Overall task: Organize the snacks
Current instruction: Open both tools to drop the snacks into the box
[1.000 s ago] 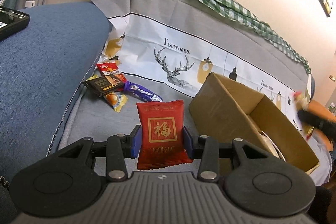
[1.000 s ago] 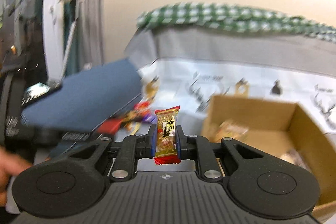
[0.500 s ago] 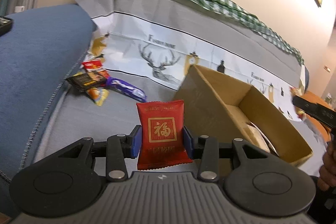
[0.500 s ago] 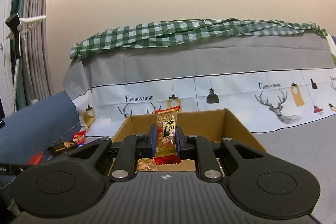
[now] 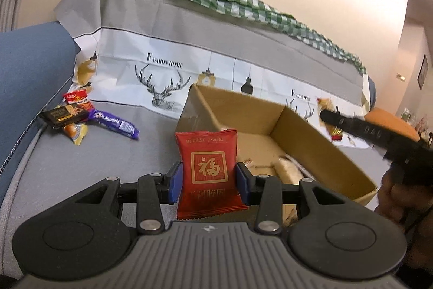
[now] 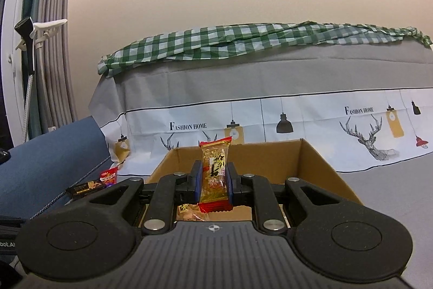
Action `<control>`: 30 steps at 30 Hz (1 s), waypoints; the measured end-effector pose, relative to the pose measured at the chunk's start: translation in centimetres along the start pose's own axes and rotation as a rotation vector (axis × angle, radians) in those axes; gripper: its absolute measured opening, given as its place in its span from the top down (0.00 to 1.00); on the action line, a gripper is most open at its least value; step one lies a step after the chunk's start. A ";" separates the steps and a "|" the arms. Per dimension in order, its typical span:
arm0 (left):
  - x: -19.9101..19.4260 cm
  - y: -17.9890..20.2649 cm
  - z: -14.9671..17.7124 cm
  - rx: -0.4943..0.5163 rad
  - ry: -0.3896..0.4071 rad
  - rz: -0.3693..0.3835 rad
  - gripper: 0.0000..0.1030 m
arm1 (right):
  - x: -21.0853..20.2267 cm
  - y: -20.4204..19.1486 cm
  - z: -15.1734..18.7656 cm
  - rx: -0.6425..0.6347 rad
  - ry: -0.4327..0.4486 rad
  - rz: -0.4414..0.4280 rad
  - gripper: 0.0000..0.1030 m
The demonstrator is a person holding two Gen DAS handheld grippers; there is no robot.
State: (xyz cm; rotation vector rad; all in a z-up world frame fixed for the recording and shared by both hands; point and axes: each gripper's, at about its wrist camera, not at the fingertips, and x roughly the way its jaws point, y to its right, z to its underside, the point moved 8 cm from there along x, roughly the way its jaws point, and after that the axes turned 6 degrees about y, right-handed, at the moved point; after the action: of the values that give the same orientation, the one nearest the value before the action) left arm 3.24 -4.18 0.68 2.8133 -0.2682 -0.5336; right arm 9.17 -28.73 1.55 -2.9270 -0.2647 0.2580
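My left gripper [image 5: 208,180] is shut on a red snack packet [image 5: 209,169] with a gold square emblem, held upright just left of the open cardboard box [image 5: 319,151]. My right gripper [image 6: 215,180] is shut on a gold and red snack bar [image 6: 215,172], held upright over the near edge of the same box [image 6: 319,167]. The right gripper also shows in the left wrist view [image 5: 365,130], above the box's far right side. Several wrapped snacks lie inside the box [image 6: 189,210].
A small pile of snacks lies on the grey sofa seat at the left: a red packet [image 5: 77,98], a dark packet [image 5: 63,115], a yellow one [image 5: 75,132] and a purple bar [image 5: 115,123]. A blue armrest [image 5: 27,67] rises at left. A printed cover [image 5: 189,45] drapes the backrest.
My left gripper has moved right, toward the box, with the red packet in it. My right gripper has swung from the snack pile to over the box with the gold bar.
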 end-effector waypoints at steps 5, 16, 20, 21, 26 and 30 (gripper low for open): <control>0.2 1.3 -1.5 -0.031 0.015 0.008 0.56 | -0.2 0.3 0.1 0.021 0.006 0.000 0.82; 4.7 9.1 -5.9 0.018 0.049 0.101 0.56 | -1.6 2.0 -0.9 0.073 0.088 0.088 0.83; 6.4 12.0 -7.4 0.052 0.045 0.142 0.52 | -2.0 3.3 -0.9 0.105 0.100 0.135 0.81; 6.7 12.2 -7.5 0.053 0.042 0.145 0.44 | -1.8 3.4 -0.8 0.109 0.089 0.138 0.80; 5.7 11.4 -7.2 0.019 0.073 0.155 0.26 | -1.5 4.0 -0.4 0.131 0.059 0.177 0.34; 3.9 9.7 -5.4 0.039 0.087 0.119 0.26 | -1.4 4.1 -0.3 0.143 0.043 0.168 0.30</control>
State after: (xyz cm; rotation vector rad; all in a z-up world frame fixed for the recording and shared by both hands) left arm 7.63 -13.08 7.02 2.8269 -0.4293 -0.3826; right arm 8.53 -32.96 1.19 -2.8111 0.0072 0.2273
